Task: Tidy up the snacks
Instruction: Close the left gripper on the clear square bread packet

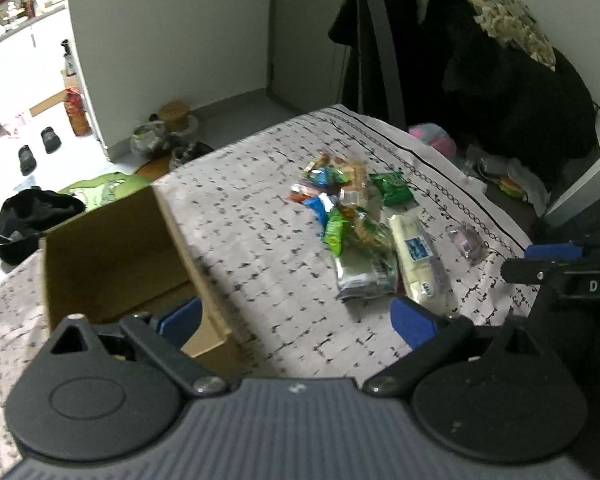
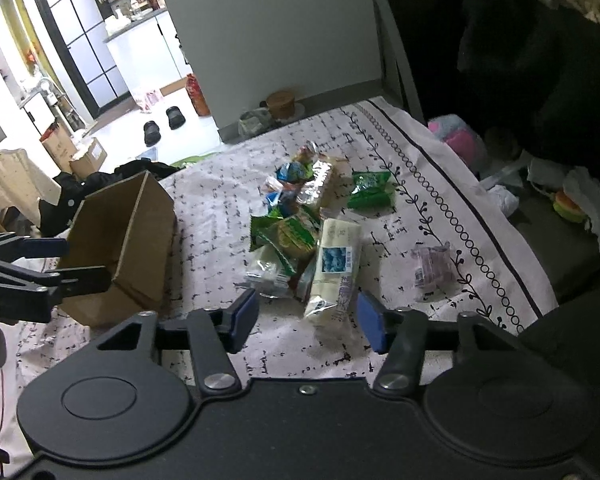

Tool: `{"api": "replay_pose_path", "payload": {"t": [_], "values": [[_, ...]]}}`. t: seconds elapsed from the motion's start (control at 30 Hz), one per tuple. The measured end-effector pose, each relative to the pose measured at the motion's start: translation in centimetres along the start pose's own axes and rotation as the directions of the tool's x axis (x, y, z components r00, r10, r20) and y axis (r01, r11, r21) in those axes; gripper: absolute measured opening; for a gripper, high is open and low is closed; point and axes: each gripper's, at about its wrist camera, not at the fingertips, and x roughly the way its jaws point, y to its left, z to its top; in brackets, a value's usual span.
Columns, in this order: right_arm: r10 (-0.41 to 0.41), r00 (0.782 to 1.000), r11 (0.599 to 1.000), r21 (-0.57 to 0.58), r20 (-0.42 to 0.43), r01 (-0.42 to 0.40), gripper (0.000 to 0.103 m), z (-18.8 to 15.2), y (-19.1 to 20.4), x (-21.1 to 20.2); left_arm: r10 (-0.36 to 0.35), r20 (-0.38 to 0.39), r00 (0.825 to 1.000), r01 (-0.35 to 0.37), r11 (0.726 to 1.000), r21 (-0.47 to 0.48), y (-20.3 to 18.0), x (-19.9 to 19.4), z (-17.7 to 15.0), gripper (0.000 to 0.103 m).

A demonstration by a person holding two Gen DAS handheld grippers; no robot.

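Note:
A heap of snack packets (image 1: 352, 216) lies on the patterned tablecloth (image 1: 260, 208); it also shows in the right wrist view (image 2: 300, 216). A long white packet with a blue label (image 2: 334, 268) lies nearest. A green packet (image 2: 370, 190) and a small pink packet (image 2: 434, 266) lie apart to the right. An open cardboard box (image 1: 116, 256) stands at the left, also seen in the right wrist view (image 2: 128, 240). My left gripper (image 1: 296, 316) is open and empty, straddling the box's right wall. My right gripper (image 2: 308, 316) is open and empty, just before the white packet.
Dark clothing (image 1: 480, 60) hangs over a chair at the back right. A pink plush item (image 2: 456, 140) and crumpled wrappers (image 2: 572, 200) lie past the table's right edge. Slippers (image 2: 164, 122), boxes (image 2: 84, 152) and jars (image 1: 172, 120) sit on the floor behind.

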Motion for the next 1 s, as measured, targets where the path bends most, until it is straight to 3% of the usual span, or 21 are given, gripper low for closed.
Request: {"api": "replay_pose_path", "payload": {"t": [0.37,0.57,1.0], "values": [[-0.056,0.996,0.997,0.056,-0.066,0.060,0.046,0.6,-2.5,2.8,-0.077,-0.025,0.997,0.077,0.997,0.002,-2.0,5.3,0.8,0.094],[-0.101,0.990,0.990,0.085,-0.099,0.110,0.046,1.0,-4.3,4.5,-0.077,-0.062,0.995,0.075,0.997,-0.029,-2.6,8.8,1.0,0.088],[-0.206,0.959,0.972,0.073,-0.196,0.224,0.047,2.3,-7.0,8.8,-0.104,-0.122,0.987,0.101,0.994,-0.035,-3.8,15.2,1.7,0.085]]}}
